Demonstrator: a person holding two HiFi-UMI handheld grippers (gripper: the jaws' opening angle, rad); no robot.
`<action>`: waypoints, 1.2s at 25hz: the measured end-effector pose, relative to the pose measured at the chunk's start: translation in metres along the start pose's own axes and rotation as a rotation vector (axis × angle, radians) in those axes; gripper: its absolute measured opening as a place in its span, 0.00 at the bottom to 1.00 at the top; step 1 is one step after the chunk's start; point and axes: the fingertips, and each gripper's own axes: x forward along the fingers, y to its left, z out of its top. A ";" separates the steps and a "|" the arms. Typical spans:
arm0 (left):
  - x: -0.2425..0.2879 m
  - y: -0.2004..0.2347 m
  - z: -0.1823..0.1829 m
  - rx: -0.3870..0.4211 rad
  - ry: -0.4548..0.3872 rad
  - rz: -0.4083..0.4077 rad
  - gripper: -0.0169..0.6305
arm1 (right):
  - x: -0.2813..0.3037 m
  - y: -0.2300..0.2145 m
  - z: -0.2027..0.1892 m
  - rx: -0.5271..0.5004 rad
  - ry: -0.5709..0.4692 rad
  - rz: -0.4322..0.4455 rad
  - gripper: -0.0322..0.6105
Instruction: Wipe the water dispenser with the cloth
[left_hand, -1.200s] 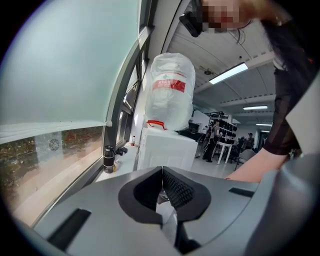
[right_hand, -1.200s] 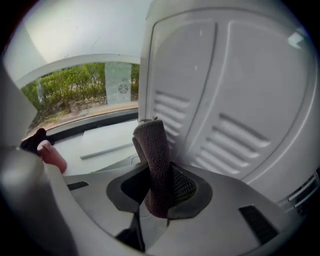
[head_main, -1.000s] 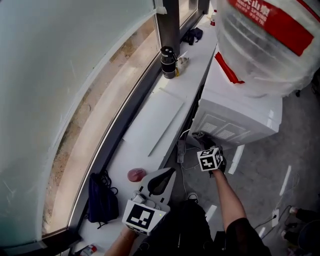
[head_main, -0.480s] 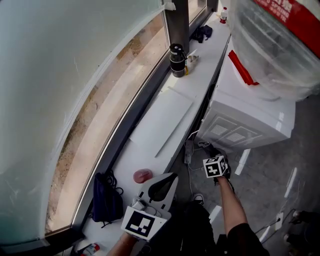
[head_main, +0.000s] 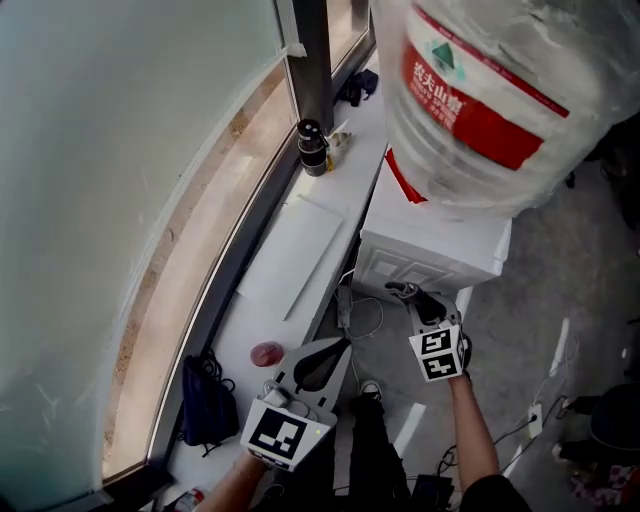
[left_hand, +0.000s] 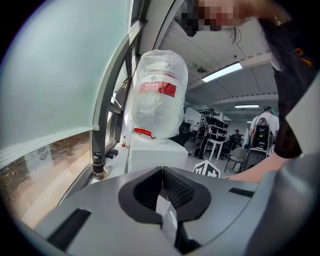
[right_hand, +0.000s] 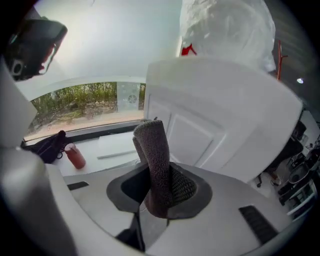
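Observation:
The white water dispenser (head_main: 437, 250) stands beside the window ledge with a big plastic-wrapped bottle (head_main: 490, 90) on top. My right gripper (head_main: 418, 304) is shut on a dark grey cloth (head_main: 401, 290) just below the dispenser's side panel. In the right gripper view the rolled cloth (right_hand: 154, 160) sticks up from the jaws of the right gripper (right_hand: 159, 186), close to the dispenser's white panel (right_hand: 215, 120). My left gripper (head_main: 331, 352) hangs over the ledge's edge, shut and empty. From the left gripper (left_hand: 161, 174) I see the dispenser (left_hand: 150, 152) farther ahead.
The long white ledge (head_main: 300, 250) runs under the window. It carries a black flask (head_main: 312, 148), a red bottle (head_main: 267, 353), a black bag (head_main: 205, 405) and a dark item (head_main: 357, 88) at the far end. Cables (head_main: 362, 318) lie on the floor by the dispenser.
The head view has swung, so the bottle's label now shows. My right gripper, still holding the cloth, sits a little lower beside the dispenser. The left gripper has barely moved.

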 end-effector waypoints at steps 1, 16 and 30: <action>0.002 -0.003 0.004 0.003 0.002 -0.010 0.05 | -0.014 -0.008 0.012 -0.011 -0.019 -0.012 0.21; 0.022 -0.005 0.013 0.015 0.015 -0.026 0.05 | -0.061 -0.044 0.082 -0.142 -0.132 -0.120 0.21; 0.051 0.020 -0.055 0.019 0.047 0.008 0.05 | 0.111 -0.004 -0.081 -0.243 0.181 -0.152 0.21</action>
